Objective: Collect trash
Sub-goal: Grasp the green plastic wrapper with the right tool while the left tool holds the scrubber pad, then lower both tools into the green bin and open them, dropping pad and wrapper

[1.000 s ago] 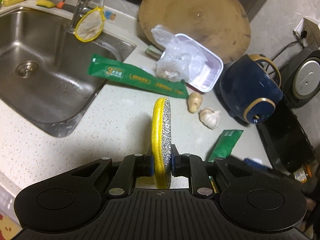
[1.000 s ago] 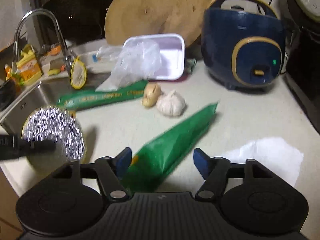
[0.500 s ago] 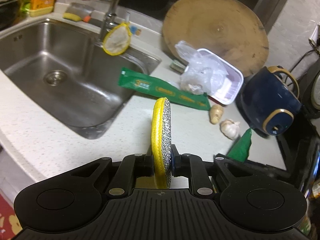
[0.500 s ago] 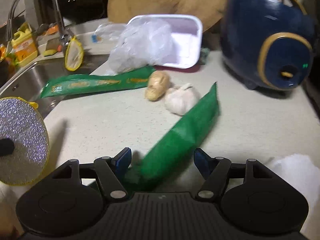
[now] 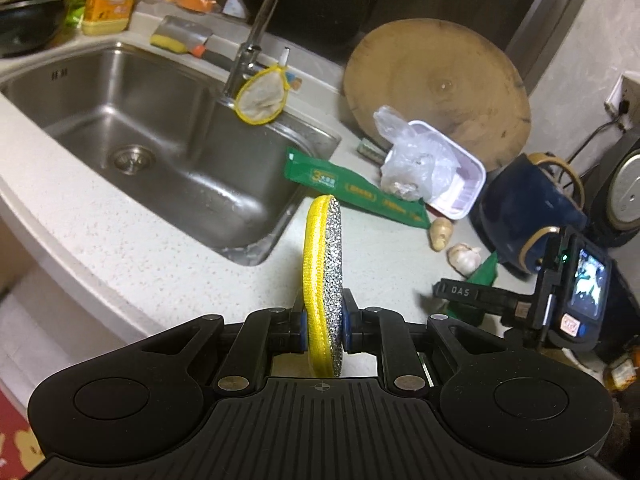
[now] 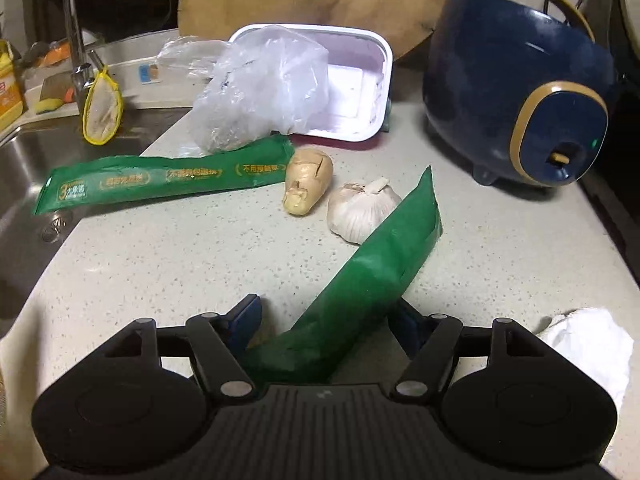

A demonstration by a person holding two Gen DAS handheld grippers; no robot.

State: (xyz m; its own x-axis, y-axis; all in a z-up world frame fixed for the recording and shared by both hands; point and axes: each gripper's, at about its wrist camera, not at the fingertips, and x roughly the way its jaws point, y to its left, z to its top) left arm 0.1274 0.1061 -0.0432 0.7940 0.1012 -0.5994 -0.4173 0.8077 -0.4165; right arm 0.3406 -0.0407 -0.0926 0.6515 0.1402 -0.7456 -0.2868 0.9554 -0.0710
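My left gripper (image 5: 323, 322) is shut on a round scouring pad (image 5: 324, 256) with a yellow rim and a silver face, held upright above the counter's front edge. My right gripper (image 6: 326, 316) straddles the near end of a green packet (image 6: 384, 256) lying diagonally on the counter. Its jaws are closing, and the left pad still stands clear of the packet. A longer green printed packet (image 6: 168, 180) lies by the sink edge. Behind it, a clear plastic bag (image 6: 264, 88) rests against a white foam tray (image 6: 360, 92). Crumpled white paper (image 6: 588, 344) lies at the right.
A piece of ginger (image 6: 306, 186) and a garlic bulb (image 6: 360, 208) lie beside the green packet. A navy rice cooker (image 6: 516, 100) stands at the right and a round wooden board (image 5: 436, 92) leans at the back. The steel sink (image 5: 132, 112) with its faucet (image 5: 256, 36) fills the left.
The left gripper has drawn back from the counter with the pad, bringing more of the sink into view. The right gripper has come forward and lower over the green packet.
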